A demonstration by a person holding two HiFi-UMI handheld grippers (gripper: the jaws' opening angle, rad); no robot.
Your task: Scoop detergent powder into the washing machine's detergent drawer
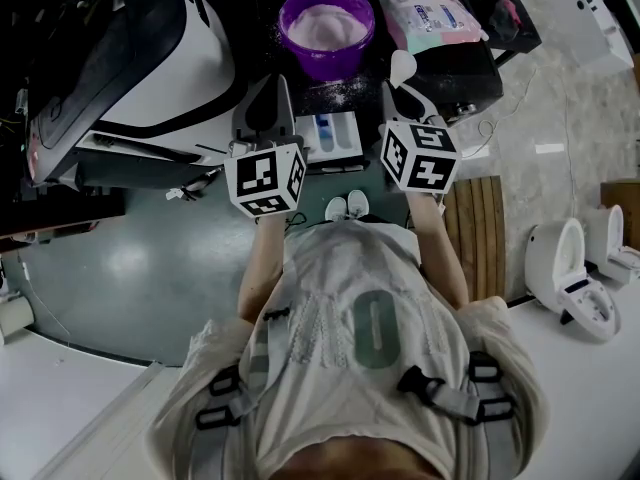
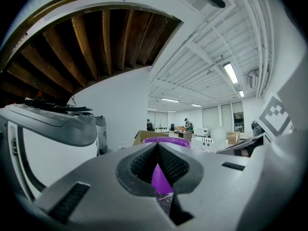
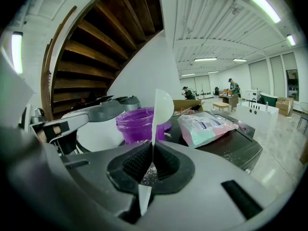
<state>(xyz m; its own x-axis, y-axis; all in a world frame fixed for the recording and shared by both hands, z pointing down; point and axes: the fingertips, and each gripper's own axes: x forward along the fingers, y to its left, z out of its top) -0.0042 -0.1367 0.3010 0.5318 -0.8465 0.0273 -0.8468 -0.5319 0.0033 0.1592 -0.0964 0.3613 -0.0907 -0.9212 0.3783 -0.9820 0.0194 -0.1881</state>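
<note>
A purple tub (image 1: 325, 30) of pale powder stands on the black top, straight ahead of both grippers. The detergent drawer (image 1: 335, 134) is pulled open between them, white with blue marks inside. My right gripper (image 1: 397, 88) is shut on the handle of a white spoon (image 1: 402, 65); in the right gripper view the spoon (image 3: 162, 108) stands upright out of that gripper (image 3: 153, 148), its bowl before the purple tub (image 3: 137, 125). My left gripper (image 1: 272, 86) is shut and holds nothing; in its own view the left gripper (image 2: 158, 146) shows the tub (image 2: 166, 141) beyond its tips.
The washing machine (image 1: 130, 58) fills the upper left. A detergent bag (image 1: 430, 13) lies right of the tub, with spilled powder on the black top (image 1: 450, 68). A wooden slatted board (image 1: 475, 233) and two white toilets (image 1: 570, 268) stand at right. The person's shoes (image 1: 347, 206) are below the drawer.
</note>
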